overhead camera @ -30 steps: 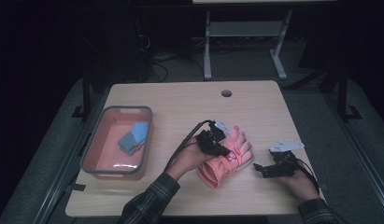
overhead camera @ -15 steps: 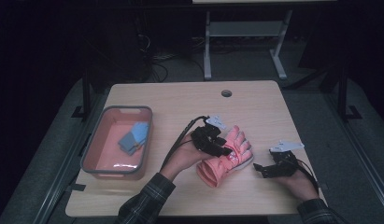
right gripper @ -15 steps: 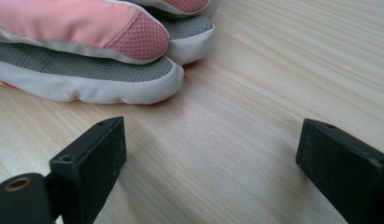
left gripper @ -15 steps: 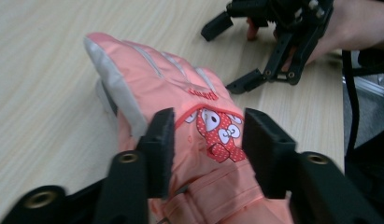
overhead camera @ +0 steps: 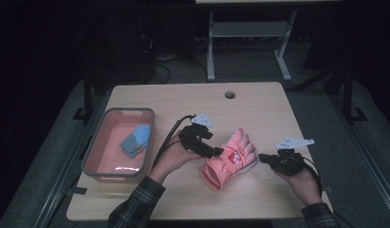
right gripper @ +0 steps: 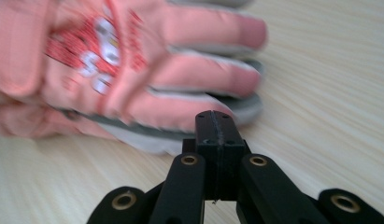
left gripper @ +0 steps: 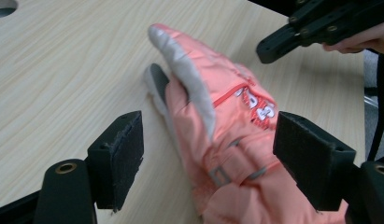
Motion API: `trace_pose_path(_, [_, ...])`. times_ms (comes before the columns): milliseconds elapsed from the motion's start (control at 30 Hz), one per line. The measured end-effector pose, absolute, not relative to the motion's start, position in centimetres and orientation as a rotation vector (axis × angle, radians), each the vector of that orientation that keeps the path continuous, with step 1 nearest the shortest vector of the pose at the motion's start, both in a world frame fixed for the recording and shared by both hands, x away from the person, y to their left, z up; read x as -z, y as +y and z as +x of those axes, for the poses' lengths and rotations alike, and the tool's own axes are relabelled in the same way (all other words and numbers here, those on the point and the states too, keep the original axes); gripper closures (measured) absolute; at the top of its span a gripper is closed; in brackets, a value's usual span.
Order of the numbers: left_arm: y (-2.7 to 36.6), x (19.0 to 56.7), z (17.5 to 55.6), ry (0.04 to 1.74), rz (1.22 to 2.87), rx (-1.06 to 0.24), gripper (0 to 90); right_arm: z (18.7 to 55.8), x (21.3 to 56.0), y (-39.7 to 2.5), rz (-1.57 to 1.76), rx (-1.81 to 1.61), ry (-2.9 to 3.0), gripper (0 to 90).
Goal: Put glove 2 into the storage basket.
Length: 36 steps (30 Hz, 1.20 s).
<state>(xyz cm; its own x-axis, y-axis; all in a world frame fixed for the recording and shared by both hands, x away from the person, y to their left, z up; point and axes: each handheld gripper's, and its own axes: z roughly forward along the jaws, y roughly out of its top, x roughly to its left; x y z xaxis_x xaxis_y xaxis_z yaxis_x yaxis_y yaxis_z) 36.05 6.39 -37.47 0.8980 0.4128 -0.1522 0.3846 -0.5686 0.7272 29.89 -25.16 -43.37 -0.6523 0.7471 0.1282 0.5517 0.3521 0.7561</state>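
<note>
1. Black foam pads line the left gripper; its jaws stand wide apart on either side of the salmon-pink ski glove, one pad on each flank near the cuff strap, neither visibly pressing the fabric; in the high view the left gripper sits at the glove's wrist end, held by the person's left hand.
2. Black also, the right gripper has its jaws pressed flat together with nothing between them; their tip lies just beside the grey edge of the glove, and whether it touches cannot be told; in the high view the right gripper points at the glove's finger side from the right hand.
3. Salmon-pink with grey palm trim and a red-and-white printed patch, the glove lies on the wooden table between the two grippers, cuff towards the person, fingers pointing away and to the right; a second glove layer seems to lie beneath it, though that is unclear.
4. Farther left, well apart from the glove, a pink plastic bin with a grey rim rests on the table; a blue cloth item lies inside it.
5. Near the table's far edge sits a round cable hole.
</note>
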Motion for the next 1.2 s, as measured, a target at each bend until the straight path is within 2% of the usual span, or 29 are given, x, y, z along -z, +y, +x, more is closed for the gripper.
trace_pose_path(400, [8.8,38.0,36.8,0.625,2.213,-0.072,18.4,30.8,40.8,-21.3,1.065,-1.316,2.392,90.0])
trace_pose_path(700, [8.9,38.0,36.9,0.617,2.221,-0.075,18.3,32.2,42.5,-19.4,1.088,-1.237,2.463,90.0])
trace_pose_path(1200, [4.8,39.5,37.6,0.576,2.265,-0.019,15.1,32.6,44.4,-18.5,1.112,-1.144,2.520,90.0])
